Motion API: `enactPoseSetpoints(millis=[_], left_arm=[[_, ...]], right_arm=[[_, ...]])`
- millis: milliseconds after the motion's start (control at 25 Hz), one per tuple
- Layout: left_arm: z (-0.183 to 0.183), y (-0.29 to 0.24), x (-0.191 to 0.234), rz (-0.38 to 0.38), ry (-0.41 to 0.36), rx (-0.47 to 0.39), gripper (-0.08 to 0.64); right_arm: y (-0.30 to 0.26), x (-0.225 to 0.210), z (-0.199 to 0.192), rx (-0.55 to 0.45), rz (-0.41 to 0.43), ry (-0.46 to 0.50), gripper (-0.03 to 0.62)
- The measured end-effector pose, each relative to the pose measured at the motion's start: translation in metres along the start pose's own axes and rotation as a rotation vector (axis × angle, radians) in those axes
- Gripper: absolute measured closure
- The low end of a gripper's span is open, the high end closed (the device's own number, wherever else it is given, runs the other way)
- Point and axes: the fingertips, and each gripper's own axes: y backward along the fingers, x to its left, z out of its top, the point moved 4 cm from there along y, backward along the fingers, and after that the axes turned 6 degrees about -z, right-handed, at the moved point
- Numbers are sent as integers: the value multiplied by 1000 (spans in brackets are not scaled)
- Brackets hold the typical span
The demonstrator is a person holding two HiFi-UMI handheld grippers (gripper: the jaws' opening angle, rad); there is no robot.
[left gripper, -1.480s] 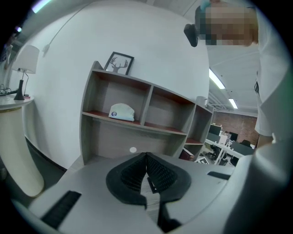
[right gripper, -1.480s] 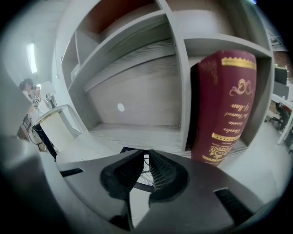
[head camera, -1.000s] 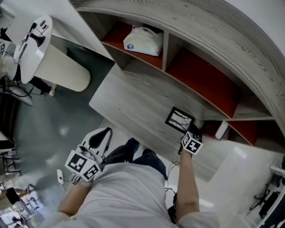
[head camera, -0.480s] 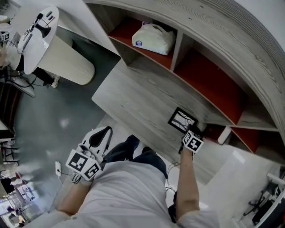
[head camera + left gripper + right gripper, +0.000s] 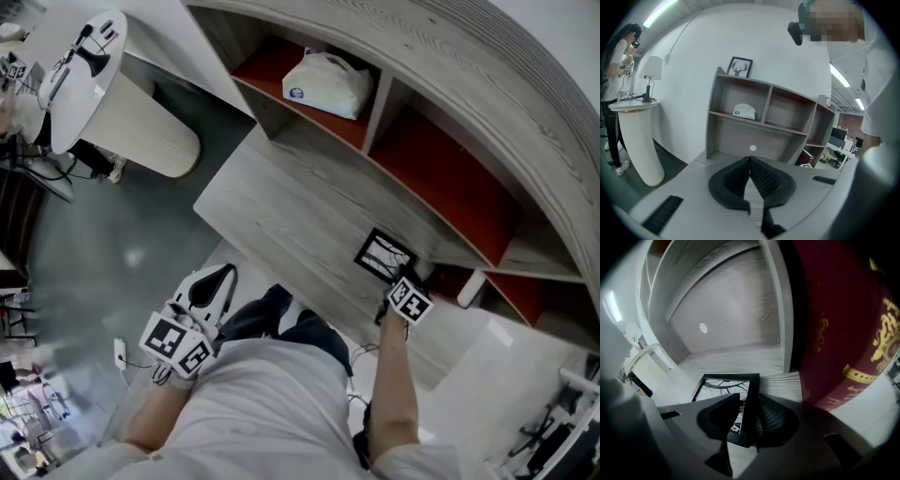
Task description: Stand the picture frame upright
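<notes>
The black picture frame lies flat on the grey wooden desk, next to the shelf's upright. My right gripper points down at its near right edge. In the right gripper view the frame has its right border between the jaws of the right gripper. The jaws have just been closing around that border, and a sliver of the picture still shows beside the left jaw. My left gripper hangs off the desk beside the person's legs. Its jaws meet, and nothing is in the left gripper.
The shelf unit behind the desk holds a white tissue pack. A dark red box stands right of the frame. Another framed picture stands on top of the shelf. A white round pedestal table stands at left.
The right gripper has sunk slightly onto the frame's near edge. The frame has stayed flat, and the left gripper has kept its place.
</notes>
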Motion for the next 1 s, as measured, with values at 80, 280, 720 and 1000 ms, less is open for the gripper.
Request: enactPoseSetpoints(millis=[80, 280, 720, 1000], left_arm=[[0, 0, 0, -2, -1, 1, 545], [-1, 1, 3, -1, 0, 6, 545], [-2, 12, 14, 19, -3, -9, 545], [-2, 23, 21, 48, 12, -32, 545]], right_arm=[[-1, -2, 0, 2, 4, -16, 480], [0, -6, 2, -2, 19, -46, 505], [17, 31, 37, -136, -35, 303, 517], [22, 65, 62, -171, -29, 471, 517]])
